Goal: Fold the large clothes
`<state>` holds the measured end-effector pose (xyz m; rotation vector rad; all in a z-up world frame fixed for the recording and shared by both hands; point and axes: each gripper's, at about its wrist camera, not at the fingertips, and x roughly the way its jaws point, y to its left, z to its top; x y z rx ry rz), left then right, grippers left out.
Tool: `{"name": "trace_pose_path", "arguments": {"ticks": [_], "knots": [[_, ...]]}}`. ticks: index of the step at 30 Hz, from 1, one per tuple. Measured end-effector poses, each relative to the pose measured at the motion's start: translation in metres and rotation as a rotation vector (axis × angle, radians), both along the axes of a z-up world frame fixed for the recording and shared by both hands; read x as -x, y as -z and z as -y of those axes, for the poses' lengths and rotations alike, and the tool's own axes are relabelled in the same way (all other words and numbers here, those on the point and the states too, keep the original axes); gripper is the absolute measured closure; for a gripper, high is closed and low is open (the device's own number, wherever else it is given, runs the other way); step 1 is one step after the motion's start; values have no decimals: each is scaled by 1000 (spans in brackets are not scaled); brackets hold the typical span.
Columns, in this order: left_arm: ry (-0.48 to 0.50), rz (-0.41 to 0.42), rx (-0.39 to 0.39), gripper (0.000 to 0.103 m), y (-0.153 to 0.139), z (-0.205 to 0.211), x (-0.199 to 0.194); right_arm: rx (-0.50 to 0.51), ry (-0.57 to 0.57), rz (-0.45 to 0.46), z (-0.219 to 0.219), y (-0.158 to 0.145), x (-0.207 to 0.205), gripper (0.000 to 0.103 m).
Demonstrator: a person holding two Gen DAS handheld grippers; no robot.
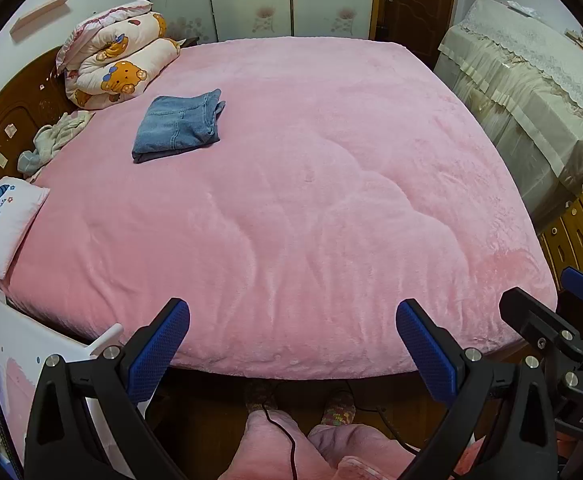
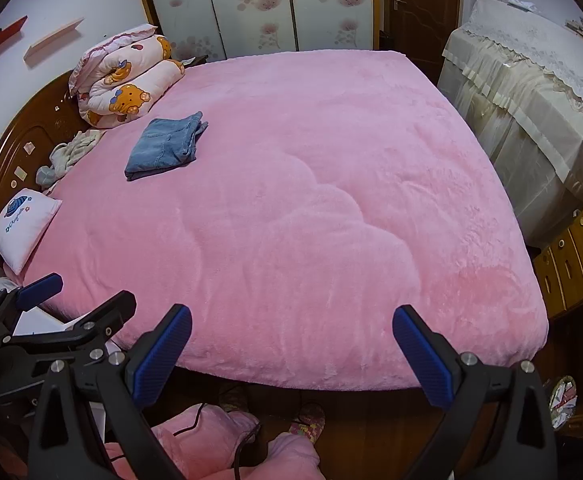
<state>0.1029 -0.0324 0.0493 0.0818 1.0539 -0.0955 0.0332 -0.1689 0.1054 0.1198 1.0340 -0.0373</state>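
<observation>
A folded pair of blue jeans (image 1: 179, 126) lies on the pink bed (image 1: 311, 200) at the far left; it also shows in the right wrist view (image 2: 165, 146). A crumpled pale garment (image 1: 53, 142) lies by the headboard, also in the right wrist view (image 2: 69, 156). My left gripper (image 1: 293, 328) is open and empty, held off the near edge of the bed. My right gripper (image 2: 291, 332) is open and empty beside it, also off the near edge. The right gripper shows at the right of the left wrist view (image 1: 547, 300), the left gripper at the left of the right wrist view (image 2: 79, 298).
A rolled cartoon quilt (image 1: 115, 64) and a small white pillow (image 1: 5, 222) lie along the wooden headboard (image 1: 15, 120). A lace-covered cabinet (image 1: 531, 92) and wooden drawers (image 1: 579, 224) stand right of the bed. The person's pink-clad legs and slippers (image 1: 303, 404) are below.
</observation>
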Motion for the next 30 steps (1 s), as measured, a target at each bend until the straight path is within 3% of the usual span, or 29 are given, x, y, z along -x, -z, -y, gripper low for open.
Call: {"name": "trace_pose_path", "arguments": {"ticks": [30], "knots": [[-5, 20, -14, 1, -7, 3, 4, -4, 15, -7, -5, 4, 2, 2]]}}
